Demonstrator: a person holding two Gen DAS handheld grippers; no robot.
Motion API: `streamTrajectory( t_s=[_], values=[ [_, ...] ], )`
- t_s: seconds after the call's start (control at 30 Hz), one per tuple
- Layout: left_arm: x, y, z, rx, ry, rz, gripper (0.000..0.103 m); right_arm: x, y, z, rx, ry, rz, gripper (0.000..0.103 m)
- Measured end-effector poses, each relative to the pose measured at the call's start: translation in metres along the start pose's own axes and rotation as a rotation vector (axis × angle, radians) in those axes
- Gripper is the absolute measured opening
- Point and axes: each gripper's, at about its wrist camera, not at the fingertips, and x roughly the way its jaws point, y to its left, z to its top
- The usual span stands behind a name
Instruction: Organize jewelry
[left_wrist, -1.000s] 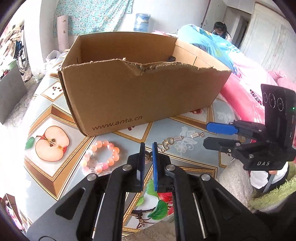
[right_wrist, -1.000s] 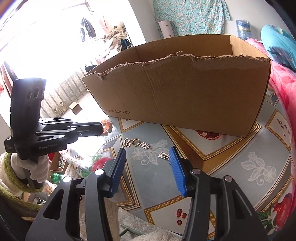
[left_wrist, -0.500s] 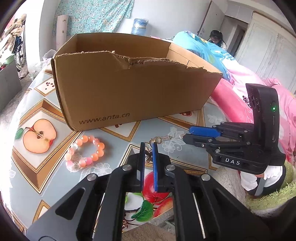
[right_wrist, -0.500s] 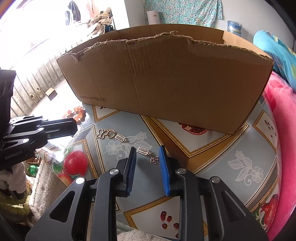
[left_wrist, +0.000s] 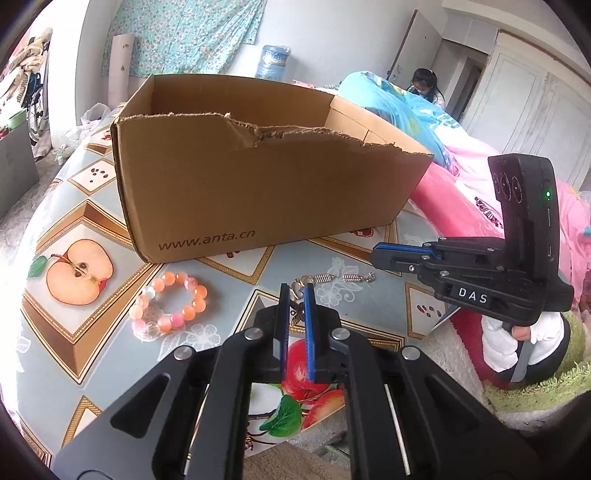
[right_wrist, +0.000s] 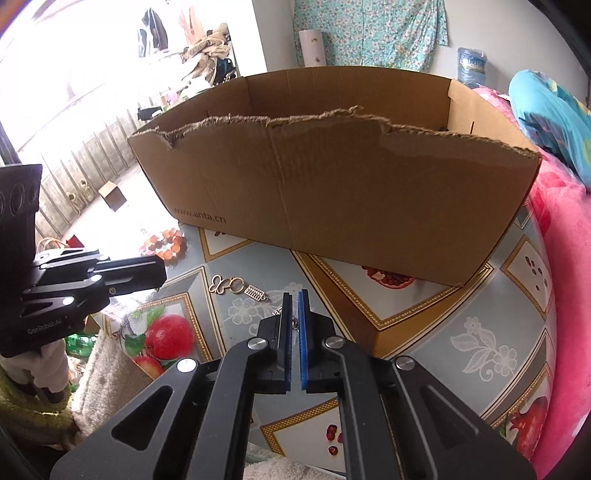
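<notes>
Since one second ago the right gripper (right_wrist: 294, 293) has brought its blue pads together; they were wide apart then. Now they pinch the right end of the metal chain (right_wrist: 255, 292), which lies on the fruit-print tablecloth (right_wrist: 480, 354) in front of the cardboard box (right_wrist: 332, 192).

From the left side: the bead bracelet (left_wrist: 168, 304), in orange and pink, lies flat on the cloth, near the left front corner of the box and apart from both grippers. Next comes the left gripper (left_wrist: 295, 295). Its jaws are nearly together, with only a thin gap, and the butterfly end of the chain sits between the fingers; whether the pads really press on it I cannot tell. To the right, the chain runs across the cloth toward the right gripper, and its small spring-like links are visible. The box stands farther back, open on top, with a torn front edge.
</notes>
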Motion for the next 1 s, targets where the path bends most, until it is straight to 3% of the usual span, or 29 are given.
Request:
streamTrajectory(
  t_s=[0.23,0.3,0.37,0.47,0.53,0.6,0.67,0.73,1.0],
  values=[
    [-0.012,-0.007,-0.002,0.013,-0.029,0.002,0.006,-0.017,-0.005,-0.002,-0.008,-0.015,-0.018,0.004],
    [-0.014,-0.008,-0.003,0.013,-0.033,0.005,0.006,-0.01,0.0,-0.005,-0.03,0.023,-0.004,0.009],
    [-0.016,-0.008,-0.005,0.01,-0.033,0.004,0.006,-0.004,0.003,-0.01,-0.071,0.049,-0.024,0.032],
    [-0.017,-0.008,-0.006,0.008,-0.033,0.005,0.006,0.012,0.002,-0.015,-0.08,0.099,-0.08,0.034],
    [-0.018,-0.007,-0.007,0.006,-0.036,0.005,0.006,0.016,0.0,-0.017,-0.064,0.092,-0.072,0.034],
    [-0.018,-0.006,-0.008,0.001,-0.036,0.004,0.007,0.019,0.002,-0.018,-0.074,0.08,-0.088,0.033],
    [-0.017,-0.004,-0.008,-0.005,-0.034,0.004,0.006,0.02,0.003,-0.018,-0.074,0.074,-0.069,0.013],
    [-0.017,-0.002,-0.009,-0.008,-0.033,0.003,0.006,0.021,0.003,-0.018,-0.065,0.071,-0.052,0.005],
    [-0.022,0.001,-0.009,-0.01,-0.05,0.002,0.007,0.002,-0.015,-0.006,0.041,0.033,0.043,0.002]
  ],
)
